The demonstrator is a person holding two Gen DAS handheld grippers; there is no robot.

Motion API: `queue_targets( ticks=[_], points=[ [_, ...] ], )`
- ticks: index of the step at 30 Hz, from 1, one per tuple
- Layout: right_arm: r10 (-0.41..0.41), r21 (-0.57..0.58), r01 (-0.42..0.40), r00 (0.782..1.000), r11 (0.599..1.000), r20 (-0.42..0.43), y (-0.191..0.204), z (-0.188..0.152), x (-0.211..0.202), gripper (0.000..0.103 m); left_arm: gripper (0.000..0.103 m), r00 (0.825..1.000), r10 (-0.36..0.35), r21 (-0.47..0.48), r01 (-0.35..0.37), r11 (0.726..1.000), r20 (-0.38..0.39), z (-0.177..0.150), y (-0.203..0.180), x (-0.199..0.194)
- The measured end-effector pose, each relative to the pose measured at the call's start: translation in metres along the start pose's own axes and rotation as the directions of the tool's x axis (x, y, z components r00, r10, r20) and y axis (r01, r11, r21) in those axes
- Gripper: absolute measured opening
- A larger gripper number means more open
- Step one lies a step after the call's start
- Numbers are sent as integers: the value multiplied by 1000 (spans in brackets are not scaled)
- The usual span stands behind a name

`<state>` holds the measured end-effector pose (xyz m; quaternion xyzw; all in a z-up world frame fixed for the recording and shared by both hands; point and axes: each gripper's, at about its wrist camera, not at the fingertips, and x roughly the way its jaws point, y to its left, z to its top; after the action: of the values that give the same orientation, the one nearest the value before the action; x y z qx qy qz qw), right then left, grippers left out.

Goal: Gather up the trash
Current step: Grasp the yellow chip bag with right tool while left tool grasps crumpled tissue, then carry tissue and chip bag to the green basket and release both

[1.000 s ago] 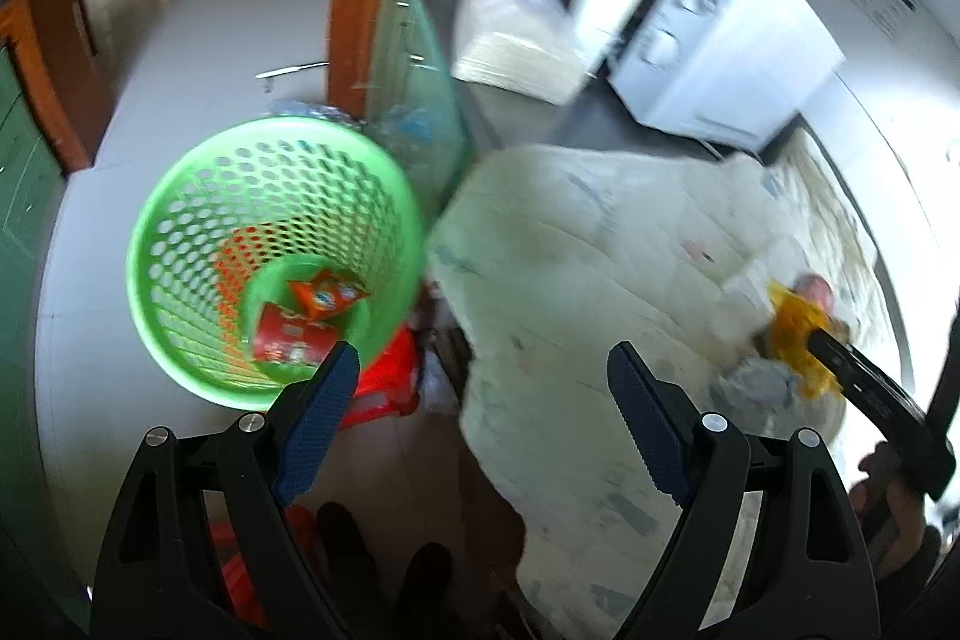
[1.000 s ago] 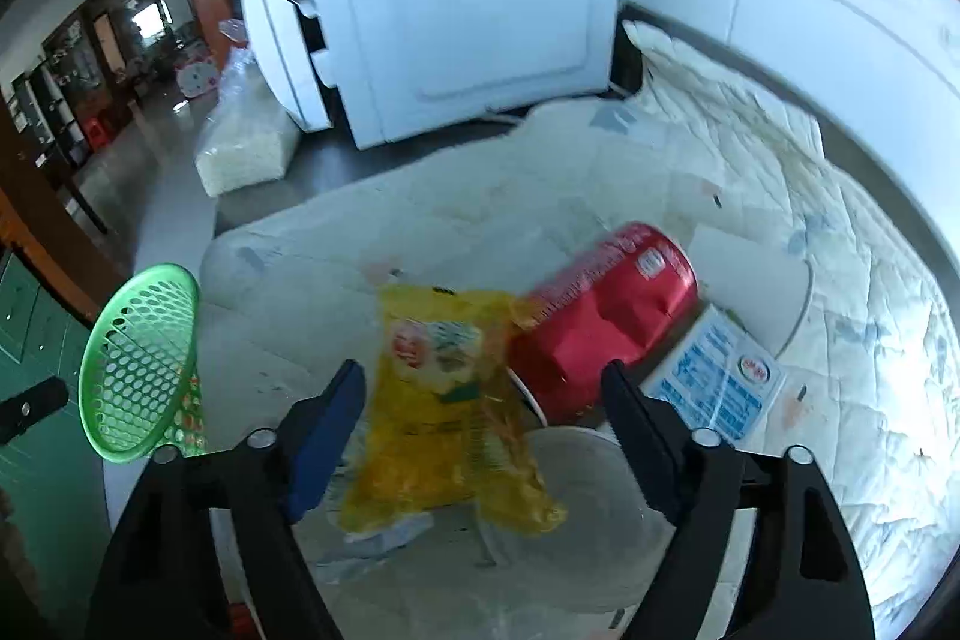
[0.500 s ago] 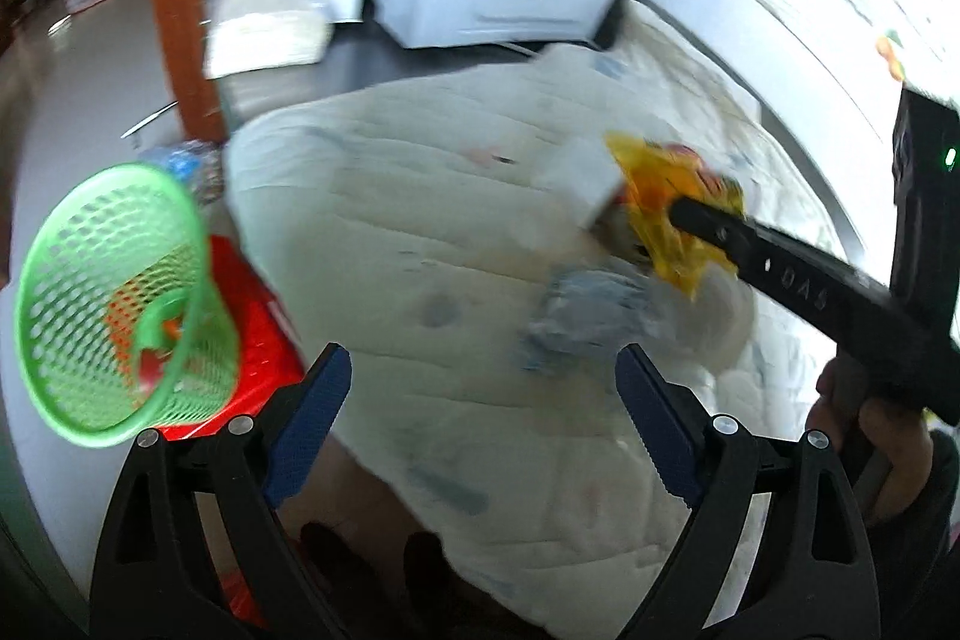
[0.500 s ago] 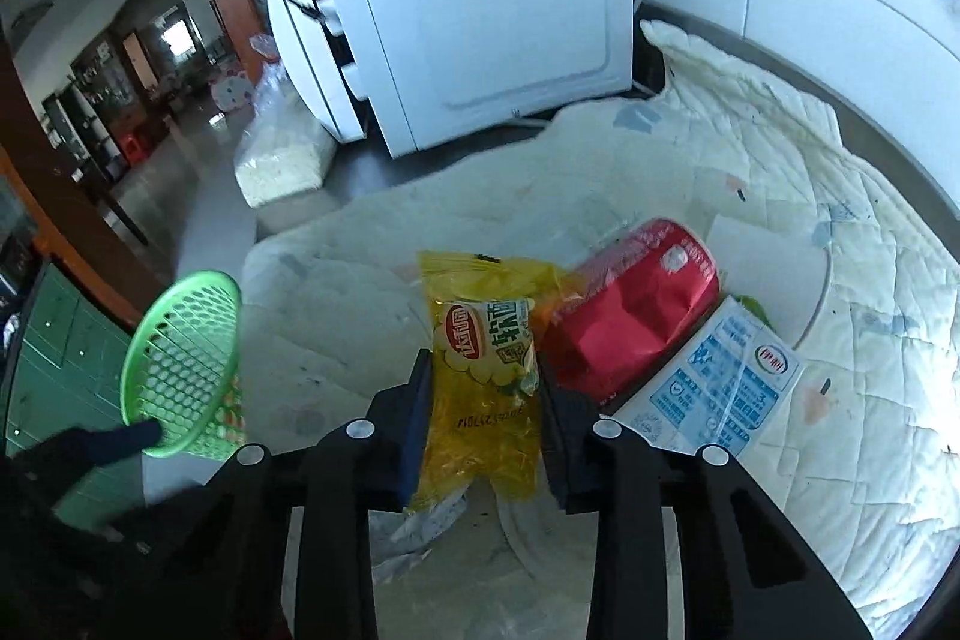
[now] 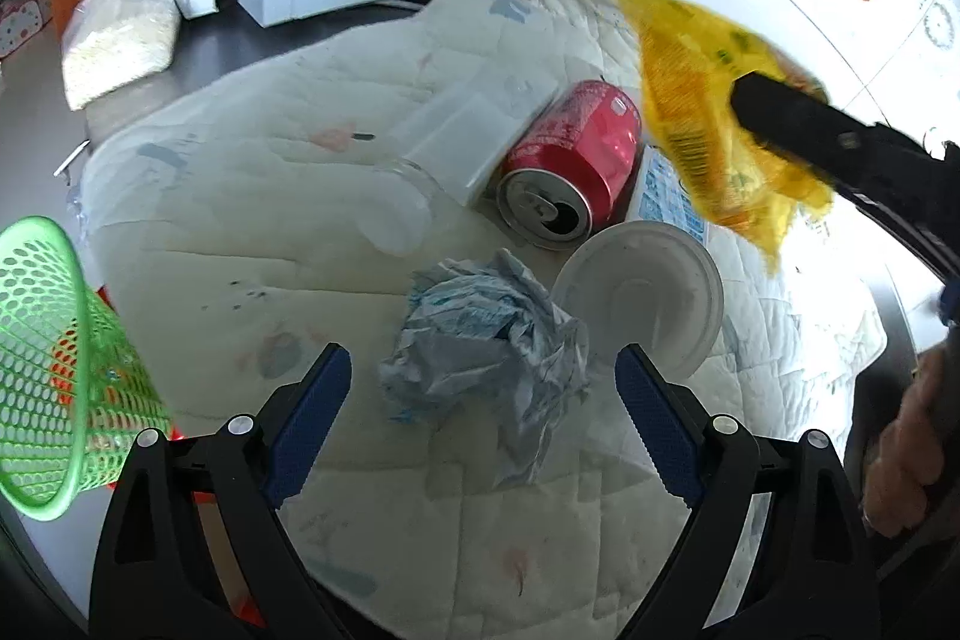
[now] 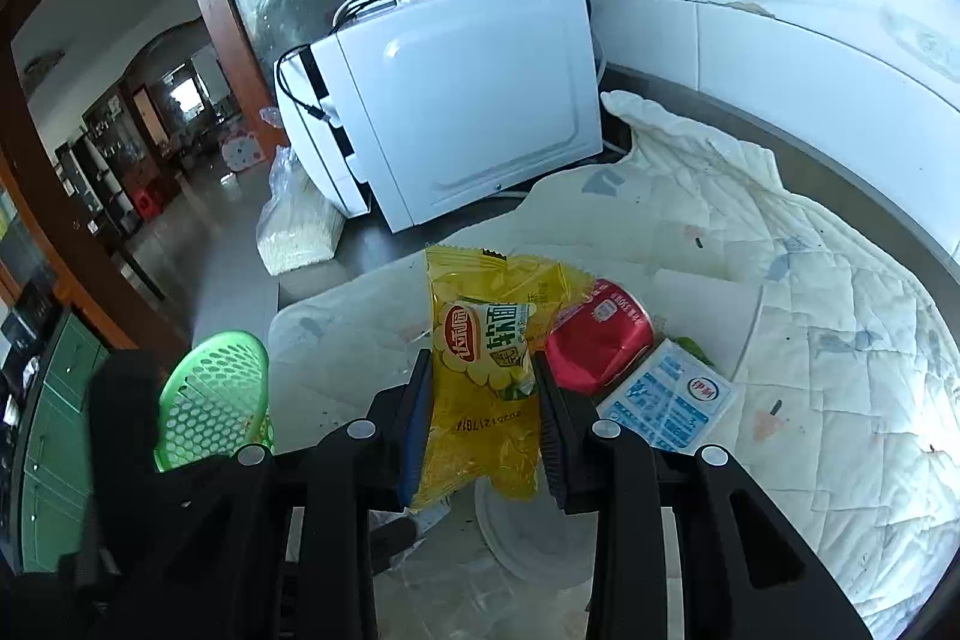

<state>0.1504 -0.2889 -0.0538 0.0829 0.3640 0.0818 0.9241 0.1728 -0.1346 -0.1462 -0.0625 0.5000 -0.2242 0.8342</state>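
The right gripper [image 6: 483, 424] has its blue pads pinched on a crinkly yellow plastic snack packet [image 6: 487, 376], lifted above the quilted white cloth [image 5: 252, 232]; the left gripper [image 5: 483, 418] gapes wide over a crumpled ball of blue-white paper [image 5: 480, 340]; a red drink can [image 5: 570, 160] lies beside a white plastic lid [image 5: 642, 298]; the green mesh plastic basket [image 5: 54, 370] stands off the cloth's left edge.

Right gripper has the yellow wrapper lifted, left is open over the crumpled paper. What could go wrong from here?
1. The wrapper is thin and held only across its middle by the right gripper; it may slip on the way to the basket.
2. The left gripper closing on the paper may knock the white lid touching it.
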Motion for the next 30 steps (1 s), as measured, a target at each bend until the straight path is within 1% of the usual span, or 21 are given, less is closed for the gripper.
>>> queue_targets(
  ticks=[2, 3, 4, 5, 7, 9, 10, 13, 15, 19, 23, 25, 27, 30],
  points=[
    [0, 5, 0, 1000, 1000, 2, -3, 0, -1, 31, 87, 1000, 5, 1, -5, 1000, -5, 1, 0, 7],
    [-1, 6, 1, 1000, 1000, 2, -4, 0, -2, 31, 84, 1000, 8, 3, -8, 1000, -7, 1, 0, 9],
    [-2, 6, 2, 1000, 1000, 2, -5, 0, -2, 31, 79, 1000, 9, 4, -9, 1000, -10, 2, 0, 12],
    [-2, 7, 2, 1000, 1000, 2, -5, 0, -1, 31, 77, 1000, 0, 8, 0, 1000, -19, 2, -1, 15],
    [-5, 10, 5, 1000, 1000, -2, -7, -1, 0, 31, 67, 1000, 4, 11, -4, 1000, -26, 2, 0, 19],
    [-5, 12, 5, 1000, 1000, -4, -7, -1, 0, 31, 61, 1000, -11, 10, 11, 1000, -27, 1, 0, 19],
    [-4, 11, 4, 1000, 1000, -4, -6, -2, 0, 31, 54, 1000, -13, 9, 13, 1000, -20, 0, 1, 17],
    [1, 6, -1, 1000, 1000, -6, -4, -3, 1, 31, 47, 999, -34, -4, 34, 999, -5, 0, 4, 11],
    [7, -1, -7, 1000, 1000, -5, 0, -3, 1, 31, 45, 999, -43, -13, 43, 999, 17, 0, 7, 2],
    [24, -21, -24, 1000, 999, -2, 10, -4, -2, 31, 44, 997, -52, -29, 54, 998, 62, -5, 14, -20],
    [43, -36, -43, 999, 998, -1, 20, -3, -3, 31, 44, 994, -42, -62, 49, 997, 103, -8, 29, -41],
    [52, -52, -52, 999, 997, -2, 28, -3, -3, 31, 44, 991, -28, -82, 39, 996, 127, -11, 38, -54],
    [79, -64, -79, 997, 995, -10, 38, -2, 0, 31, 44, 988, -4, -104, 20, 994, 154, -14, 51, -69],
    [109, -102, -111, 994, 989, -26, 60, -2, 6, 31, 44, 979, 52, -148, -22, 989, 199, -19, 77, -97]
  ],
)
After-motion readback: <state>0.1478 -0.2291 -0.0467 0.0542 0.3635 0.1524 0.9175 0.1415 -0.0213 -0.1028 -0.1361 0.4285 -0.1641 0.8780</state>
